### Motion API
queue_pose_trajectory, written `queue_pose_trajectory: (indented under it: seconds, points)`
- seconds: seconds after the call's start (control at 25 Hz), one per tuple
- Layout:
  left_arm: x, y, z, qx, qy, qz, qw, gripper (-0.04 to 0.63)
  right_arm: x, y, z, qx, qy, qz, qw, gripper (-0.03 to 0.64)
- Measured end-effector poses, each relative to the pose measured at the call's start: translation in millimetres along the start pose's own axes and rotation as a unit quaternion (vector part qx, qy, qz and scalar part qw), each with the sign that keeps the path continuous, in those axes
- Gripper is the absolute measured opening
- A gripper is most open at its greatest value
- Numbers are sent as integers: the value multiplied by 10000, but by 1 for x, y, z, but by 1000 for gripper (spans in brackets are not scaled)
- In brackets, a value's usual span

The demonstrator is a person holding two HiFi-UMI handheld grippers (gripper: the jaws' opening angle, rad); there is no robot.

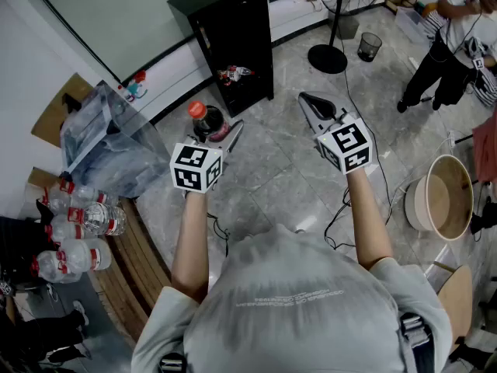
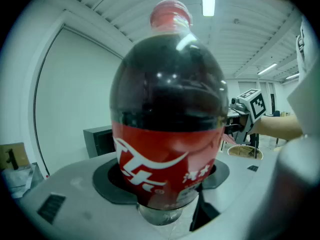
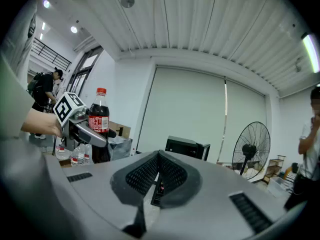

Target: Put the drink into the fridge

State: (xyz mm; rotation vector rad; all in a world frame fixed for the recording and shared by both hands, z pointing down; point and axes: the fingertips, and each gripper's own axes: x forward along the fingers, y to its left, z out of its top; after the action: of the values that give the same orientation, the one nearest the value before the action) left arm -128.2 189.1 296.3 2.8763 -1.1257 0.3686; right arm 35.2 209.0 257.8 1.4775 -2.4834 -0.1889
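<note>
A cola bottle [image 1: 206, 119] with a red cap and red label stands upright between the jaws of my left gripper [image 1: 213, 128], which is shut on its body. It fills the left gripper view, where the bottle [image 2: 167, 109] sits in the dark pads [image 2: 112, 176]. My right gripper [image 1: 314, 103] is shut and empty, level with the left one and apart from it; its pads [image 3: 145, 176] meet at the tip. The black fridge [image 1: 233, 37] stands on the floor ahead of both grippers, also seen as the fridge [image 3: 187, 146] beyond the right jaws.
A pedestal fan [image 1: 330, 22] and a small bin [image 1: 370, 45] stand behind the fridge on the right. A clear plastic bag [image 1: 109, 142] and several water bottles [image 1: 78, 231] lie on a wooden bench at the left. A round tub [image 1: 443, 193] and a person [image 1: 450, 29] are at the right.
</note>
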Motion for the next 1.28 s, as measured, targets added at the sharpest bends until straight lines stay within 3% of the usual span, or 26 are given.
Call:
queue_pose_trajectory:
  seconds: [0.44,0.72,1.04,1.28]
  points:
    - [33,-38,-4,-166,128,231,9995,307,-24,-47,-26,98,-53,118,9999,2]
    - [55,-53,-9,-221,310,421,9984,307,-28,-76,-49,591,-6,351,9976,2]
    - [105,-13,-12,-341,389,476,9975,307,25,-102,-63,410,149,437,9981,2]
    - [172,44,-15,-402,452,462,9971,307,100,-142,-65,297,167,425,9985,0]
